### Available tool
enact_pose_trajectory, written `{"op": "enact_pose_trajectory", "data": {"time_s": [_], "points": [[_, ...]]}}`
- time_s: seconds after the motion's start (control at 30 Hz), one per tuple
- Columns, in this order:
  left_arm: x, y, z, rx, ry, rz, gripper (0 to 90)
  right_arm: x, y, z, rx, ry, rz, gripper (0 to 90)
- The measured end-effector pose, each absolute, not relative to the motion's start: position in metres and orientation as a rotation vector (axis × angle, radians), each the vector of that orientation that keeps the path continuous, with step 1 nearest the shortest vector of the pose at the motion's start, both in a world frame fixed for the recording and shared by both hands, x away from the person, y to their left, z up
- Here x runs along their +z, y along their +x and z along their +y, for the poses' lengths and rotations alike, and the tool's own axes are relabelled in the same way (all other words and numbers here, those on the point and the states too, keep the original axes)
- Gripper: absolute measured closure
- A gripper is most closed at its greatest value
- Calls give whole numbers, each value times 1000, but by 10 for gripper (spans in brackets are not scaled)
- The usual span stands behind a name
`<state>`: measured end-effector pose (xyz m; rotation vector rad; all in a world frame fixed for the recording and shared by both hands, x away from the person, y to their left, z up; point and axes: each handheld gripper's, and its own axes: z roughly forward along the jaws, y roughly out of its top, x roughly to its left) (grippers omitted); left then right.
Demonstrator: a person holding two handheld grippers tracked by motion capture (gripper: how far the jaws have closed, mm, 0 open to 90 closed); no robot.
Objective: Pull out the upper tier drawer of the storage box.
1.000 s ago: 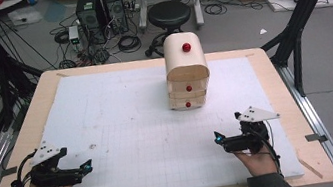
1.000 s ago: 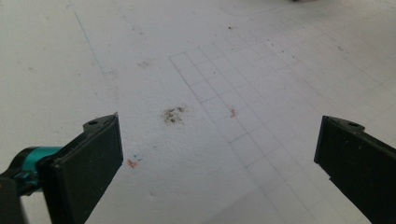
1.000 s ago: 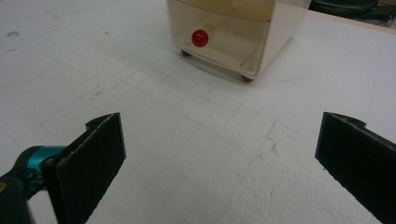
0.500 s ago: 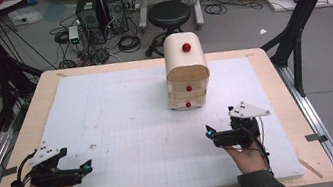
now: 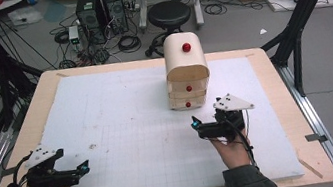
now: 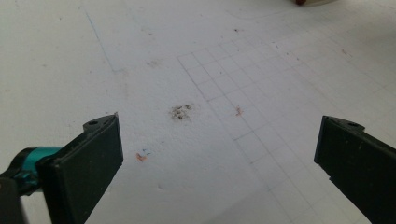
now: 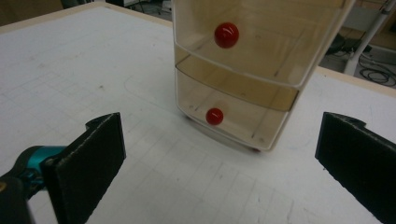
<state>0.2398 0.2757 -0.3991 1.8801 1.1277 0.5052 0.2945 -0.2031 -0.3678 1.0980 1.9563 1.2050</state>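
A small cream drawer unit with red ball knobs stands at the back middle of the white gridded mat. My right gripper is open and empty, a short way in front of the unit and aimed at it. In the right gripper view the unit is straight ahead, its two see-through drawers shut, with the lower red knob between the wide-apart jaws. My left gripper rests open and empty near the mat's front left corner. In the left gripper view there is bare mat with a small dark smudge.
The wooden table frames the mat on all sides. Black frame legs stand at the table's left and right. Beyond the far edge are a black stool, computer towers, cables and cardboard boxes on the floor.
My right gripper has moved forward and slightly left, closer to the drawer unit. The left gripper has stayed where it was.
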Motion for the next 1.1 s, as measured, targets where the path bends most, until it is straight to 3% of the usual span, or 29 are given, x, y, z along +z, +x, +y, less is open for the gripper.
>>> {"op": "enact_pose_trajectory", "data": {"time_s": [0.5,0.57,0.7,0.8,0.9,0.97,1.1], "points": [[-400,244,274,499,1891,1126,17,-363,310,-173,1206,1067,1868,5],[-400,244,274,499,1891,1125,17,-365,315,-169,1246,1065,1835,49],[-401,244,273,496,1896,1124,17,-366,318,-165,1237,1091,1787,54],[-401,244,272,496,1898,1123,17,-370,322,-160,1240,1147,1702,144],[-401,244,272,498,1893,1124,17,-371,323,-158,1253,1155,1674,166],[-401,244,273,495,1892,1127,17,-374,325,-153,1253,1187,1638,272],[-401,244,274,495,1893,1126,17,-377,327,-146,1196,1207,1610,357]]}}
